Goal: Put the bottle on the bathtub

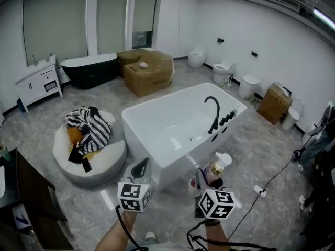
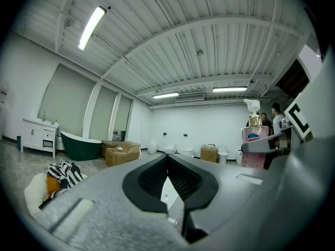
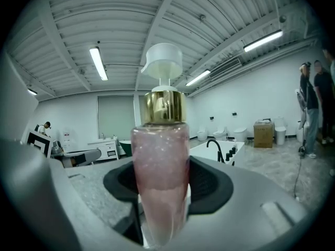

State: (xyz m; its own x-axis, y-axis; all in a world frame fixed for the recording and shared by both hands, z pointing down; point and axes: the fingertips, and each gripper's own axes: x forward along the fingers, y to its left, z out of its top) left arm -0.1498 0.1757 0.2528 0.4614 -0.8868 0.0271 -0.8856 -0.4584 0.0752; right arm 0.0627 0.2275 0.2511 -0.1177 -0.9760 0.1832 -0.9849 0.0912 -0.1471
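Note:
A white bathtub [image 1: 157, 120] with a black tap [image 1: 213, 114] on its right rim stands in the middle of the head view, just beyond both grippers. My right gripper [image 1: 209, 181] is shut on a pink pump bottle [image 1: 216, 169] with a gold collar and a white pump head, held upright near the tub's front corner. In the right gripper view the bottle [image 3: 159, 140] fills the gap between the jaws of that gripper [image 3: 162, 167], with the tub [image 3: 222, 149] behind it. My left gripper [image 1: 141, 167] hangs beside it, shut and holding nothing [image 2: 167, 158]. The bottle [image 2: 254, 143] also shows at the right of the left gripper view.
A round white cushion with striped cloth [image 1: 89, 135] lies left of the tub. Cardboard boxes [image 1: 149, 71], a dark tub [image 1: 90, 69] and a white vanity [image 1: 39, 82] stand behind. Toilets [image 1: 222, 71] and a box [image 1: 273, 103] line the right wall. A cable [image 1: 272, 179] crosses the floor. People [image 3: 314, 109] stand at the right.

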